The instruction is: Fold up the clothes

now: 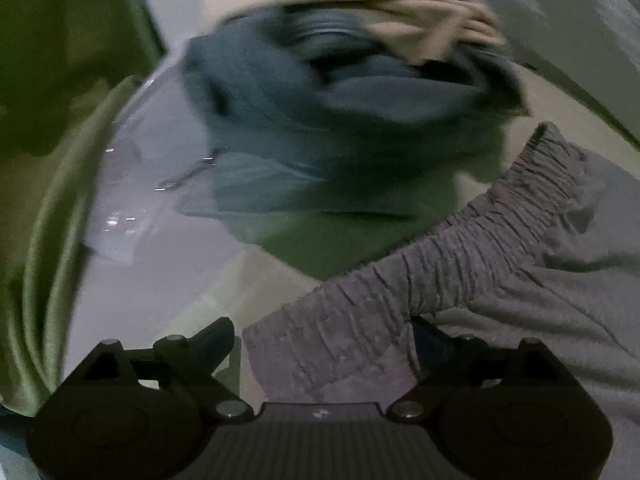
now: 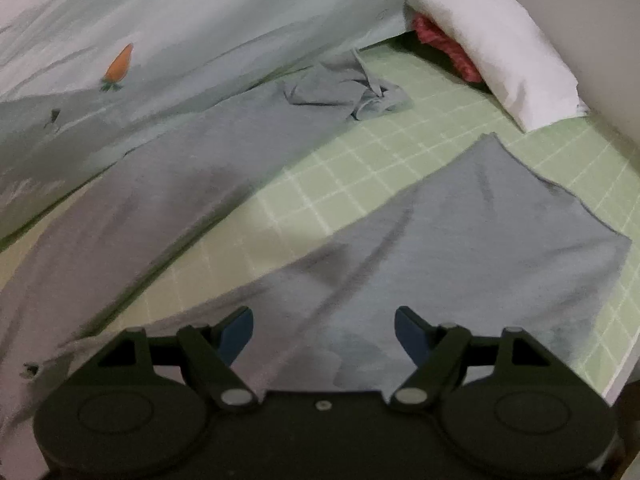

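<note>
The grey trousers [image 2: 460,232] lie spread on the bed, soft jersey cloth, matte and faintly creased, over a pale green bed sheet [image 2: 360,152] printed with a thin white grid. In the right wrist view the two legs fan out in a V, one running toward 10 o'clock, the other a broad flat panel ending in a straight hem toward 2 o'clock, with a wedge of the sheet bare between them. The right hand-held gripper [image 2: 324,326] hangs just above the cloth where the legs meet, its black linkage arms spread and its blue-padded fingers [image 2: 236,330] well apart with nothing between them. At 12 o'clock a small crumpled grey garment [image 2: 344,92] sits bunched with a loose tie, beside a pale duvet [image 2: 180,20] bearing an orange carrot print [image 2: 119,65]. At 2 o'clock a white pillow [image 2: 492,48] lies folded over something red. In the left wrist view the gathered, ribbed elastic waistband [image 1: 420,280] crosses from 6 toward 2 o'clock, and the left hand-held gripper [image 1: 324,344] has it between its fingers, the band filling the gap; whether they actually pinch it I cannot tell. Beyond, badly blurred, a dark teal heap of cloth [image 1: 300,120] lies under a beige fabric [image 1: 380,12], with shiny olive-green satin [image 1: 48,200] at 9 o'clock.
</note>
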